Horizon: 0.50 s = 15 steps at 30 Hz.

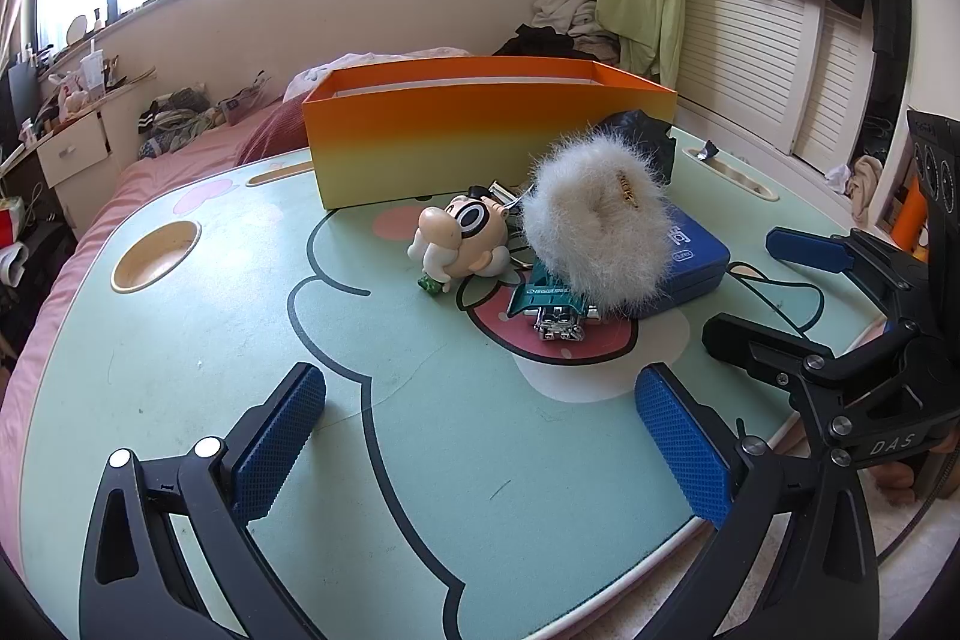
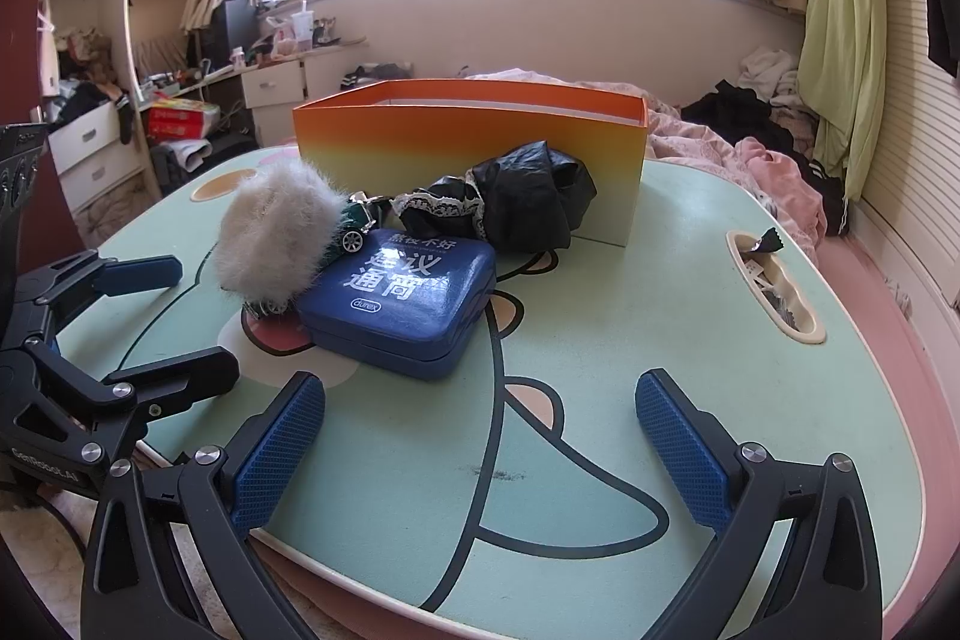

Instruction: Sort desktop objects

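Both sets of tongs hang wide apart and empty over the near edge of the mint-green cartoon-printed counter (image 1: 210, 340), the left tongs (image 1: 480, 445) facing the pile, the right tongs (image 2: 480, 445) likewise, and nothing is sorted yet. Leftmost sits the round cream cartoon figurine with big black-ringed eyes (image 1: 459, 238); it looks top-heavy, so a pinch on its rounded head could squirt it away. Next, the teal toy car with chrome front (image 1: 555, 304) lies half under the white fluffy fur ball (image 1: 594, 232), and tugging either one could drag the other along. The fur may also compress, leaving a grip on hair only. Further right, the flat dark-blue tin with white lettering (image 2: 402, 301) offers low, slick sides and could slip. Behind, the crumpled black lace-trimmed fabric (image 2: 516, 202) leans on the tall orange-to-yellow open cardboard box (image 2: 468, 142); a high wall risks a clipped rim.
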Available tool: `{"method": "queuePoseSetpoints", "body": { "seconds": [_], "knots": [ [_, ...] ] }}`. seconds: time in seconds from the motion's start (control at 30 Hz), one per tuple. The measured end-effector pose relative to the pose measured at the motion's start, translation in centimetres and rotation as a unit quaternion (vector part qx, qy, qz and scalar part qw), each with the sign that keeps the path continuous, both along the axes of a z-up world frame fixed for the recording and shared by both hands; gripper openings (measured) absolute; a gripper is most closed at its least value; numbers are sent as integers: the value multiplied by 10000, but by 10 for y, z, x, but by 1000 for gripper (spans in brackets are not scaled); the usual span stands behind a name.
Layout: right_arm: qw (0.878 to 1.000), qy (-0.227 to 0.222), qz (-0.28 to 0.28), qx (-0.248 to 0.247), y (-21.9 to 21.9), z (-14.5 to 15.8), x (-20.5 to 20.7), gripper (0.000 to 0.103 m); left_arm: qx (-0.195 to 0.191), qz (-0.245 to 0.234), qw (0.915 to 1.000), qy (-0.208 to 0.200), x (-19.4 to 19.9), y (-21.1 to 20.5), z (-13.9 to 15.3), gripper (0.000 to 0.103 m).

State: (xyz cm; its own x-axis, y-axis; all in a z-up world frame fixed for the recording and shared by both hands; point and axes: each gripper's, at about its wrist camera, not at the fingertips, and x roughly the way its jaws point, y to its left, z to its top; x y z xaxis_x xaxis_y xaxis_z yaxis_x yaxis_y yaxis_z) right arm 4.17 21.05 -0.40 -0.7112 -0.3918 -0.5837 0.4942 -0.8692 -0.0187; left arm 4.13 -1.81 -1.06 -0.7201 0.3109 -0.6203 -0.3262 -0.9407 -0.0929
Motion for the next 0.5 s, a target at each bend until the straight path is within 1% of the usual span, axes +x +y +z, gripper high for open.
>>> {"method": "queuePoseSetpoints", "body": {
  "seconds": [0.5],
  "knots": [
    [10000, 4, 2, -2, 1, -1, 1, 103, -3, 13, 10000, -1, 0, 0, -1, 103]
  ]
}}
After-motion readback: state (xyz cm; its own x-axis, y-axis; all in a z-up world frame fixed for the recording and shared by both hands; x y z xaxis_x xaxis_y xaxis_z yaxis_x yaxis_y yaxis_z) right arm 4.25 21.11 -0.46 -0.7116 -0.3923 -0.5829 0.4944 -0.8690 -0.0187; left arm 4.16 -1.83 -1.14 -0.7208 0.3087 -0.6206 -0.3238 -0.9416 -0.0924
